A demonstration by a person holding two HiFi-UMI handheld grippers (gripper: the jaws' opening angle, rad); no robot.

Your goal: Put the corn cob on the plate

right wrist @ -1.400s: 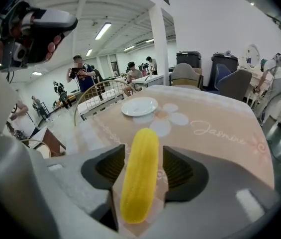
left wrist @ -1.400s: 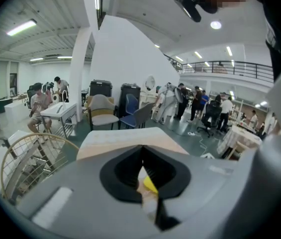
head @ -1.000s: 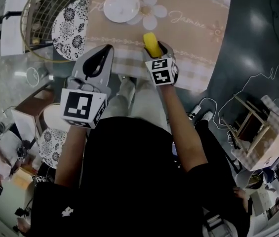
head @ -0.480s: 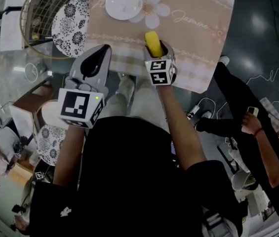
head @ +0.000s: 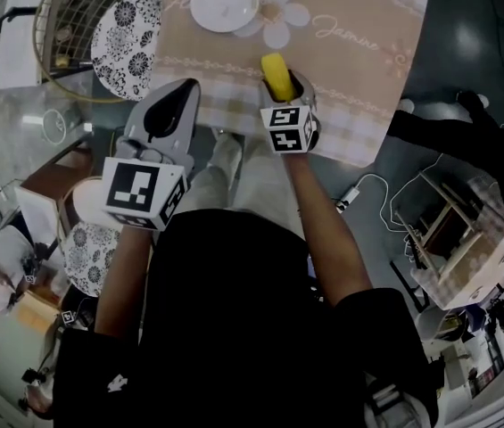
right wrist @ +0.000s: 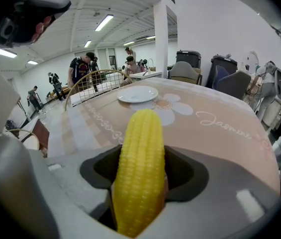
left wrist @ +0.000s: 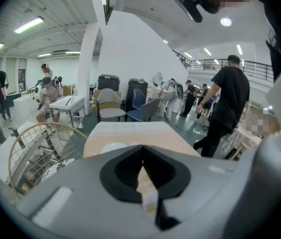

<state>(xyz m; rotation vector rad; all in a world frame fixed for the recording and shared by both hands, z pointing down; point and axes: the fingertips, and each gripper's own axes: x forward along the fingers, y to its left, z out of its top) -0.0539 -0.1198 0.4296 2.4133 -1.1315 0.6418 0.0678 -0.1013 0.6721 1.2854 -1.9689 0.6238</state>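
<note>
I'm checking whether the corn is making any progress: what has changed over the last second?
Hardly anything in the task. A passer-by in black walked across the floor on the right. The right gripper still clamps the corn cob over the near part of the table, short of the plate, which remains empty. The left gripper stays shut and empty beside it.

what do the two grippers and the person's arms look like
The left gripper and the right gripper both have smooth grey shells with black-lined jaws. Each carries a white cube printed with black square markers. The person wears a black short-sleeved top.
</note>
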